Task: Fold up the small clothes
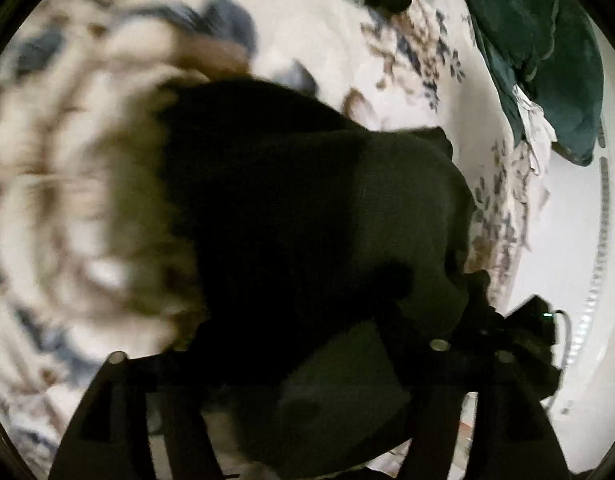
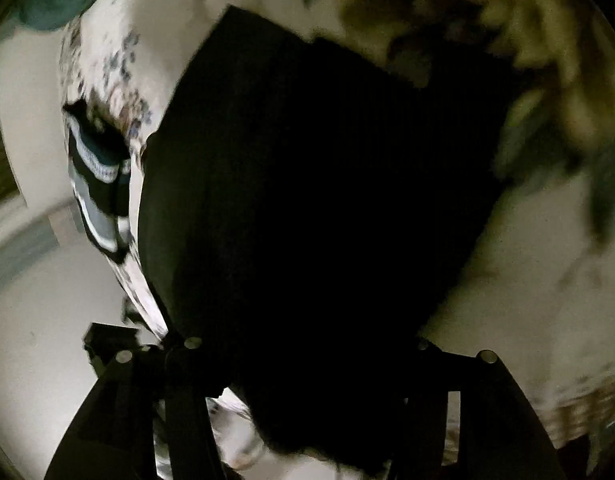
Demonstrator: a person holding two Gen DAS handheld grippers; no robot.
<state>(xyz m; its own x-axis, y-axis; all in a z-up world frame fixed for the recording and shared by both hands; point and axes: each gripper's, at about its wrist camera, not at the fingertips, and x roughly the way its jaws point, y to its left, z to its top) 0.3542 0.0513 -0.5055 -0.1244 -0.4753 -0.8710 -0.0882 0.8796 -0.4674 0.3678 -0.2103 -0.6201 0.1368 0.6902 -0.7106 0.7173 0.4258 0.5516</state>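
A dark, almost black garment lies on a white bedspread with a blue and brown flower print. In the left wrist view its near end runs down between the fingers of my left gripper. Those fingers stand wide apart, and bedspread shows in the gap beside the cloth. In the right wrist view the same garment fills the middle as a broad dark panel. Its lower end hangs between the spread fingers of my right gripper, and pale bedspread shows beside the left finger. Both views are blurred.
A dark green cushion lies at the bed's edge. A striped dark-and-white garment sits on the bedspread near the edge. A black device with a green light and a cable shows beside the garment. Pale floor lies past the bed.
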